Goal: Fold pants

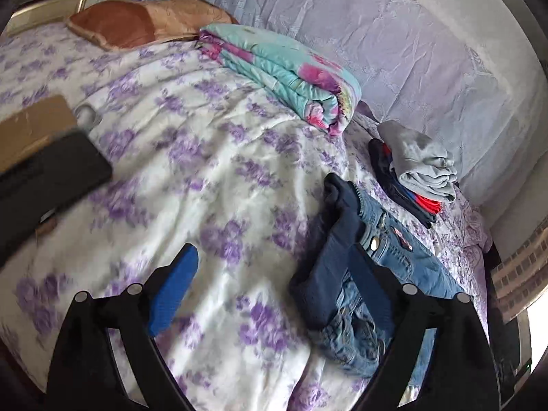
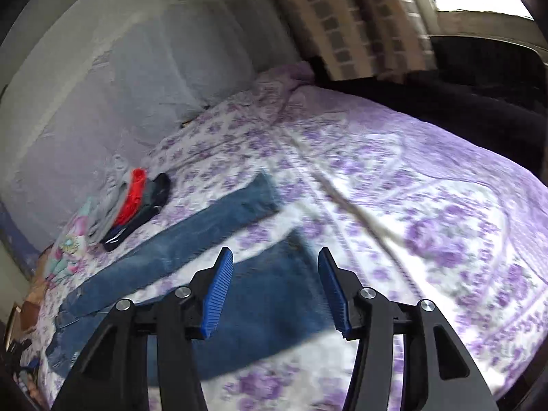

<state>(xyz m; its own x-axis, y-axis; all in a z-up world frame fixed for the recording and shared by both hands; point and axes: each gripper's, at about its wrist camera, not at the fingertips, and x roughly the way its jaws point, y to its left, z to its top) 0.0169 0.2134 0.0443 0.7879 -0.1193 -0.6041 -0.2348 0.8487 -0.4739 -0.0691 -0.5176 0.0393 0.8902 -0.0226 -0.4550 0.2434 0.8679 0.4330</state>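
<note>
2 grippers are seen above a bed point(image 2: 394, 185) covered with a white spread printed with purple flowers. On it, a pair of blue jeans point(image 2: 191, 239) is laid out flat, the legs spread apart in a V and the waistband point(image 1: 380, 236) nearest the left gripper. In the left wrist view, the left gripper point(image 1: 277, 274) is held with its blue-padded fingers point(image 1: 174, 291) spread wide and nothing is clamped; the right-hand finger is seen in front of the waist of the jeans, though contact cannot be told. In the right wrist view, the right gripper point(image 2: 275, 284) is held over the nearer leg of the jeans, its fingers point(image 2: 217, 294) parted about halfway with nothing pressed between them. A small pile of folded clothes point(image 1: 418, 174), grey on top with red and dark pieces under it, is placed just beyond the jeans, near the wall. A rolled quilt point(image 1: 284, 72) in turquoise and pink is set farther along the bed, and a tan pillow point(image 1: 147, 20) is seen at its head.
</note>
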